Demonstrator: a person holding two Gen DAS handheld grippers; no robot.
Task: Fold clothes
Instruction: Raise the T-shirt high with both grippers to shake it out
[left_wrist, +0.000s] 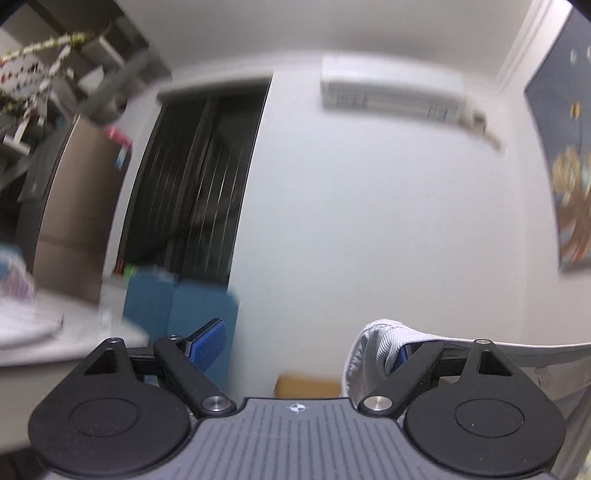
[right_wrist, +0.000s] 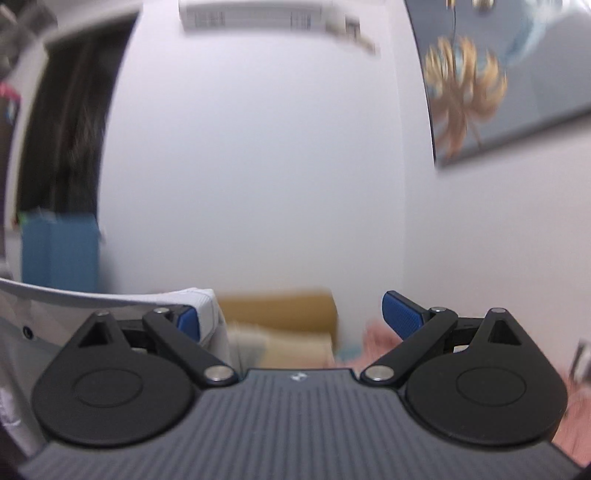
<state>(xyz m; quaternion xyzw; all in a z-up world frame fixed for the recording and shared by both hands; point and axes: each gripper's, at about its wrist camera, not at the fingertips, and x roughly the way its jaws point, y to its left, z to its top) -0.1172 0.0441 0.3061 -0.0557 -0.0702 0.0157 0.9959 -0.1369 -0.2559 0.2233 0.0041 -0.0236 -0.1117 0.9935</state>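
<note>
1. My left hand-held gripper (left_wrist: 306, 343): jaws spread wide; the white garment (left_wrist: 380, 350) is draped over its right finger only, not pinched.
2. My right hand-held gripper (right_wrist: 291, 314): also spread; same garment hooked on its left finger.
3. Garment's taut top edge runs sideways between both grippers, equally near each, body hanging below.
4. Beyond: blurred wall (left_wrist: 369, 206), air conditioner (left_wrist: 391, 96).
</note>
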